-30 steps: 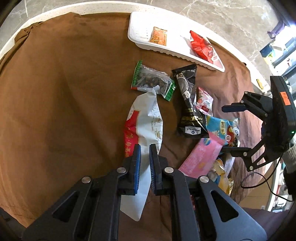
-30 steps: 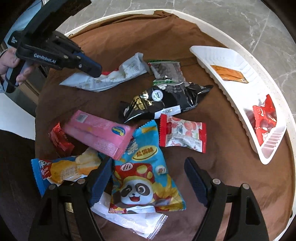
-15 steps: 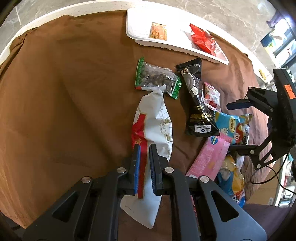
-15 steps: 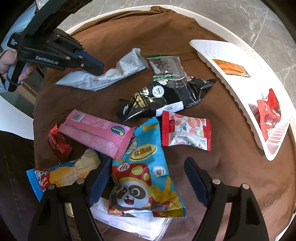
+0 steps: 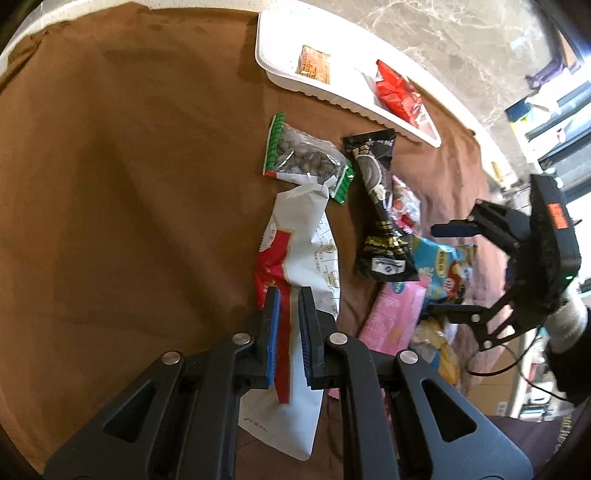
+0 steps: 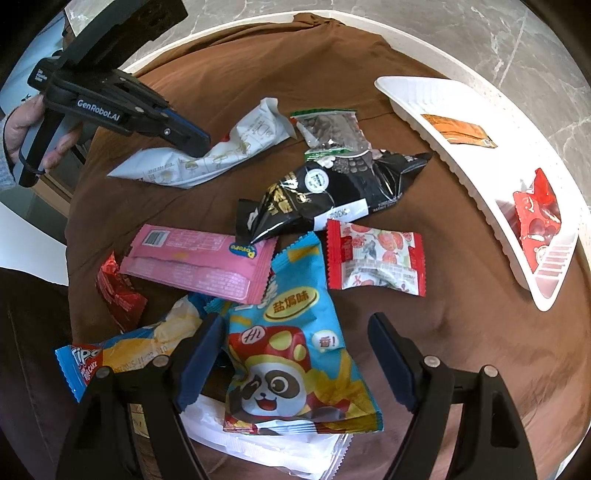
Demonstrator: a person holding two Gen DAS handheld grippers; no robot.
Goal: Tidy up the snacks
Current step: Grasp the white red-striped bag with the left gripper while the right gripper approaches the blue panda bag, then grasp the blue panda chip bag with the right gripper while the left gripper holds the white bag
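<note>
My left gripper (image 5: 287, 306) is shut on a long white and red snack bag (image 5: 306, 236), pinching it near its middle; the bag also shows in the right wrist view (image 6: 207, 155), with the left gripper (image 6: 197, 142) on it. My right gripper (image 6: 295, 332) is open, its jaws either side of a blue panda chip bag (image 6: 291, 350). It shows in the left wrist view (image 5: 448, 269), open. A white tray (image 6: 461, 147) holds an orange packet (image 6: 458, 130) and red packets (image 6: 535, 218).
On the brown cloth (image 5: 129, 184) lie a green-edged bag of dark nuts (image 6: 330, 129), a black packet (image 6: 332, 192), a red and white candy packet (image 6: 373, 258), a pink packet (image 6: 199, 258), a small red packet (image 6: 116, 291) and a blue cake packet (image 6: 122, 354). The table's white rim (image 6: 236, 26) curves behind.
The white and red bag has shifted farther across the cloth in my shut left gripper, toward the tray. My right gripper stays open over the panda bag.
</note>
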